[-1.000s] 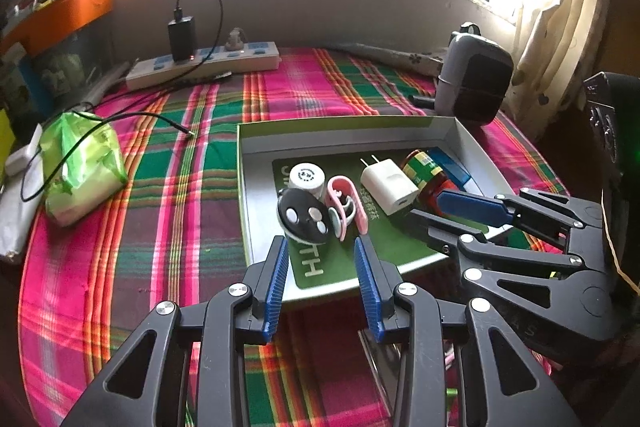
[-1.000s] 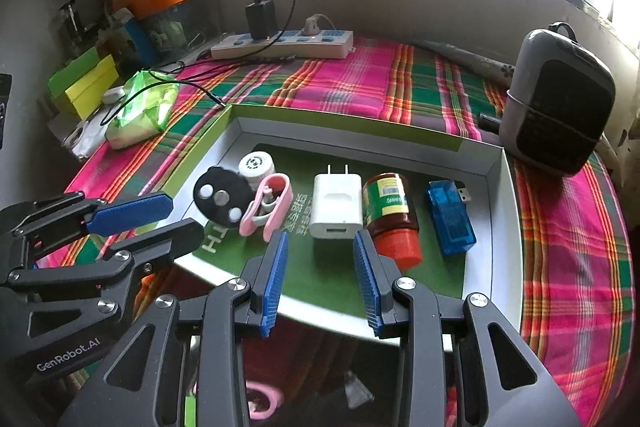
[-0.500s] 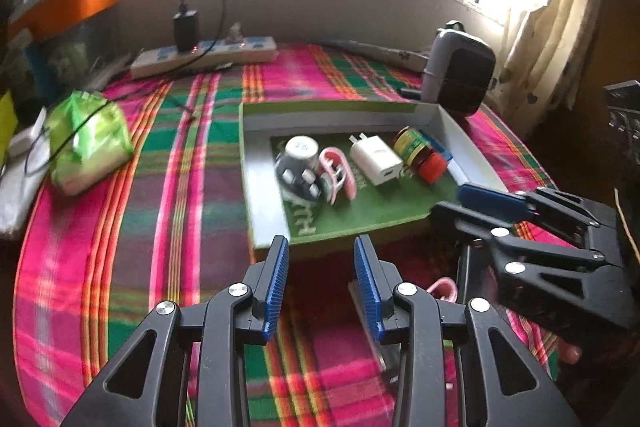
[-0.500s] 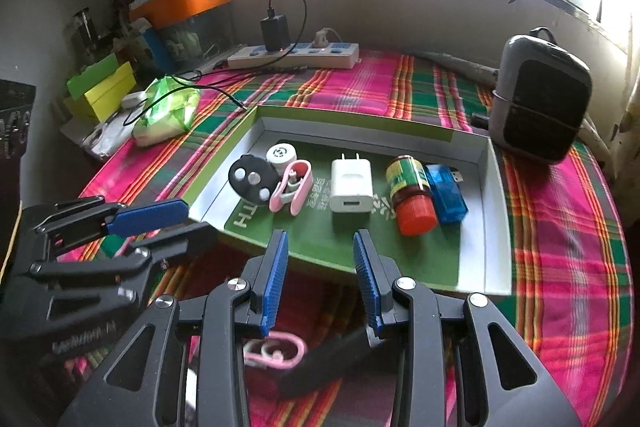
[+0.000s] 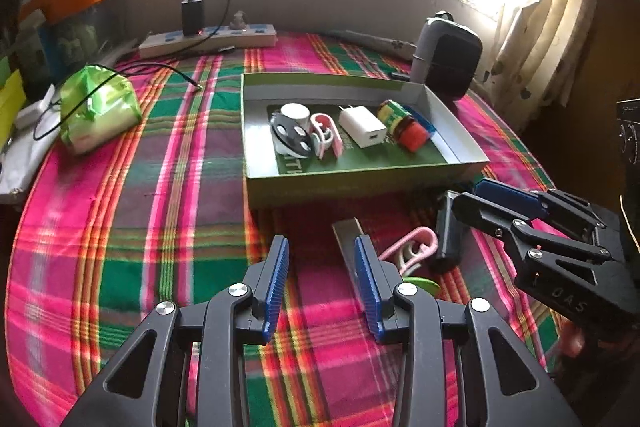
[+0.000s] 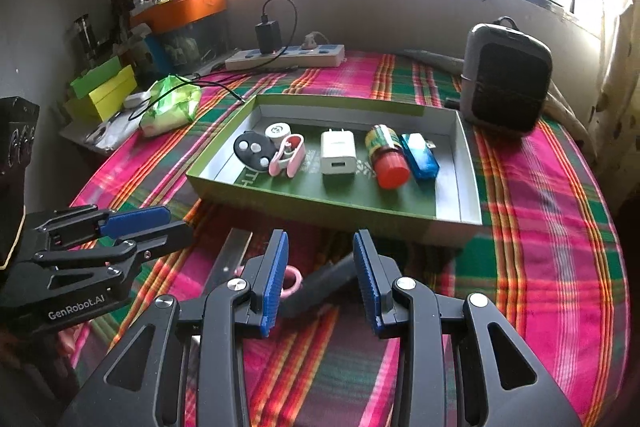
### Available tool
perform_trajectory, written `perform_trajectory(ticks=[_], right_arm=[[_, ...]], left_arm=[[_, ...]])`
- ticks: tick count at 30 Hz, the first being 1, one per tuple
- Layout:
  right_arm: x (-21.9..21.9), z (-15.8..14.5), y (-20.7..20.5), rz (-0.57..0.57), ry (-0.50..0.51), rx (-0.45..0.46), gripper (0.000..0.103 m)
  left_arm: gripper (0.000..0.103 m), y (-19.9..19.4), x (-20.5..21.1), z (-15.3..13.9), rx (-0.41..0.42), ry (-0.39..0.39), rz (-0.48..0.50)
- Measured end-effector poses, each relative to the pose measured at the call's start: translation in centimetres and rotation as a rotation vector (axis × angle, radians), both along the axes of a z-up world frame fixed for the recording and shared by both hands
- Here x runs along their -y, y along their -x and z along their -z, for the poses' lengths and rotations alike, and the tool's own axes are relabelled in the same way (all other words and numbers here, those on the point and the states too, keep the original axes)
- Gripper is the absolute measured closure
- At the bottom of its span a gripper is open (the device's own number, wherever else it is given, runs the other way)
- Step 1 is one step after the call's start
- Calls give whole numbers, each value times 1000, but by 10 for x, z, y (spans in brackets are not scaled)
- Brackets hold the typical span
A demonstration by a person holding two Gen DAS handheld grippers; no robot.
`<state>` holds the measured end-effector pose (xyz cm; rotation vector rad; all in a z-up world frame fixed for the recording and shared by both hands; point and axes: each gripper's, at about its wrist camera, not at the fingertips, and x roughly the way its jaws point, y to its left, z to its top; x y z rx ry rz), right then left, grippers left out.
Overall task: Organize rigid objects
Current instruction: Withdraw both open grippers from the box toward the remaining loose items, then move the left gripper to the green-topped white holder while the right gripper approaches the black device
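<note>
While both grippers hang above the plaid woven cloth (image 5: 132, 211) on the tabletop, their ribbed blue fingers stand partly apart with nothing between them: the left gripper (image 5: 322, 287) over bare cloth, the right gripper (image 6: 320, 279) above a dark matte bar (image 6: 324, 287) that lies below, not gripped. A shallow cardboard tray (image 6: 320, 205), green outside and grey-walled inside, holds a row of hard things: a black oval fob (image 6: 254, 151) with white buttons, a small white round case (image 6: 277, 131), a pink curved clip (image 6: 288, 155), a glossy white boxy charger (image 6: 338, 157), a red-capped cylindrical bottle (image 6: 386, 157) and a translucent blue block (image 6: 420, 157). Outside the tray, just before its near wall, lie another pink clip (image 5: 412, 247) and a flat grey metal strip (image 5: 348, 235).
</note>
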<state>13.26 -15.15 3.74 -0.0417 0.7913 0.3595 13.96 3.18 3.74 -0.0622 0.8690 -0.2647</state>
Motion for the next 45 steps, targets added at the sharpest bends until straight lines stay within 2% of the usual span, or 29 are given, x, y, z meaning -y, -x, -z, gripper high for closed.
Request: perform_trajectory(ticks=[7,11,16,21,45], right_arm=[[10,1,13,31,3,9,67],[18,2,21,42,-16,7,67],[27,2,31,60,-38,7,62],[35,1,39,76,-61,12,62],[46,8,44,83,-93,-8,62]], left_arm=[[69,14,9,-3,16,16,46],[63,21,18,-2,20,24,82],[62,26,31,5,6,15,119],[60,29,43,8,10,-6,146],[59,26,63,20,3,-128,135]])
